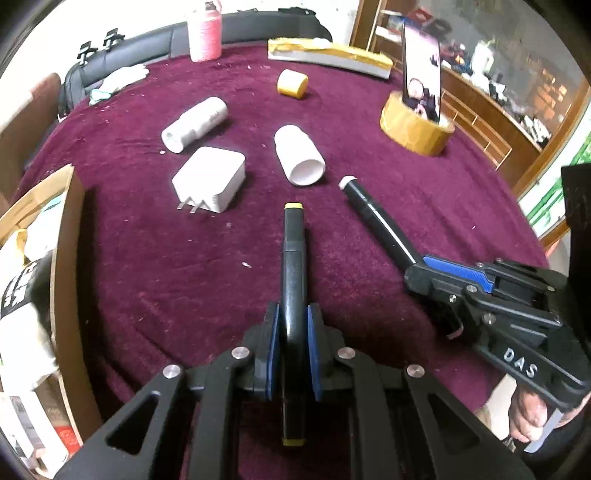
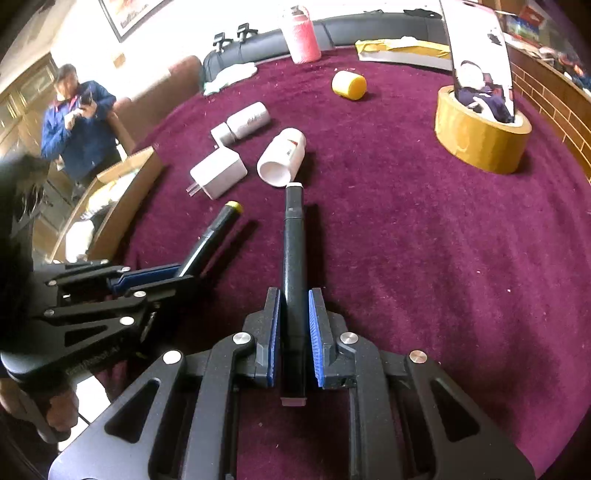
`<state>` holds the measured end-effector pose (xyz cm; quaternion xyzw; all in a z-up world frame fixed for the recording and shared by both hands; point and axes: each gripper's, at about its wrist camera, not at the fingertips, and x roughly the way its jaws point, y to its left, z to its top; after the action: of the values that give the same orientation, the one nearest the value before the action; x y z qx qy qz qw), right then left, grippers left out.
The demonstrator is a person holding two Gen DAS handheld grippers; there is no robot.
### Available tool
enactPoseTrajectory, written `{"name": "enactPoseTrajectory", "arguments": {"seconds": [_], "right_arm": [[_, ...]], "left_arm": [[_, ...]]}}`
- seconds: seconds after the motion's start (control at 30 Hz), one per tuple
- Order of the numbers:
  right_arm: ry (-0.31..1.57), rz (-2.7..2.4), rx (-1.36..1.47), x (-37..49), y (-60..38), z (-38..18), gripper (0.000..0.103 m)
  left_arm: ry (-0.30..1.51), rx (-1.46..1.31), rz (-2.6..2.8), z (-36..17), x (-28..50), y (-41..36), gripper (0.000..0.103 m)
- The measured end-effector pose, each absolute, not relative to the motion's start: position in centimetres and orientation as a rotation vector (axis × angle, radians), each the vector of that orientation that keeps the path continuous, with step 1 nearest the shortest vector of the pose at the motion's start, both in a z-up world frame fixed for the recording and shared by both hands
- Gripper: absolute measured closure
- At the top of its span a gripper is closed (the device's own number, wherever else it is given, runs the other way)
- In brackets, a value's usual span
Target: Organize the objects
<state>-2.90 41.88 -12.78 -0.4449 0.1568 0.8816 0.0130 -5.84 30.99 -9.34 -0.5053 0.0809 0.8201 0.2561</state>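
My left gripper (image 1: 293, 314) is shut on a black marker with yellow ends (image 1: 293, 254), held above the purple table; it also shows in the right wrist view (image 2: 218, 229). My right gripper (image 2: 293, 299) is shut on a black marker with white ends (image 2: 294, 240), seen from the left wrist view (image 1: 376, 218) at the right. Ahead on the cloth lie a white charger plug (image 1: 210, 184), two white bottles (image 1: 194, 123) (image 1: 299, 155) on their sides and a small yellow cylinder (image 1: 292, 83).
A tape roll (image 1: 415, 129) holding a phone (image 1: 423, 70) stands at the right. A pink bottle (image 1: 204, 33) and a long taped package (image 1: 328, 55) sit at the far edge. An open cardboard box (image 1: 62, 258) is at the left edge. A person (image 2: 77, 122) stands beyond.
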Motion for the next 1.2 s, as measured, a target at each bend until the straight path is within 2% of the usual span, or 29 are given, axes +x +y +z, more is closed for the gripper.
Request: {"name": "enactPoseTrajectory", "arguments": {"seconds": [0.17,0.37,0.63,0.9,1.2], "right_arm": [[0.575,2.768,-1.369,-2.4,41.7,-12.1,0.088],[0.577,2.795,-1.371,-2.3,40.2,-11.2,0.088],[0.605,2.948,-1.39,-2.9,36.2,-8.7,0.088],[0.573,3.105,-1.492,-7.8,29.1,-6.8,0.088],[0.563,3.083,-1.617,-17.0,23.3,-7.2,0.088]], "left_arm": [[0.174,-1.35,2.228,-8.0,-5.2,29.6,0.09],[0.12,-1.331,2.241,-7.0,-4.5,27.7,0.09],[-0.04,-1.312,2.337,-4.1,-4.2,20.6,0.09],[-0.208,-1.32,2.518,-2.4,-6.7,10.8,0.09],[-0.304,-1.42,2.589,-5.1,-12.4,5.0,0.09]]}}
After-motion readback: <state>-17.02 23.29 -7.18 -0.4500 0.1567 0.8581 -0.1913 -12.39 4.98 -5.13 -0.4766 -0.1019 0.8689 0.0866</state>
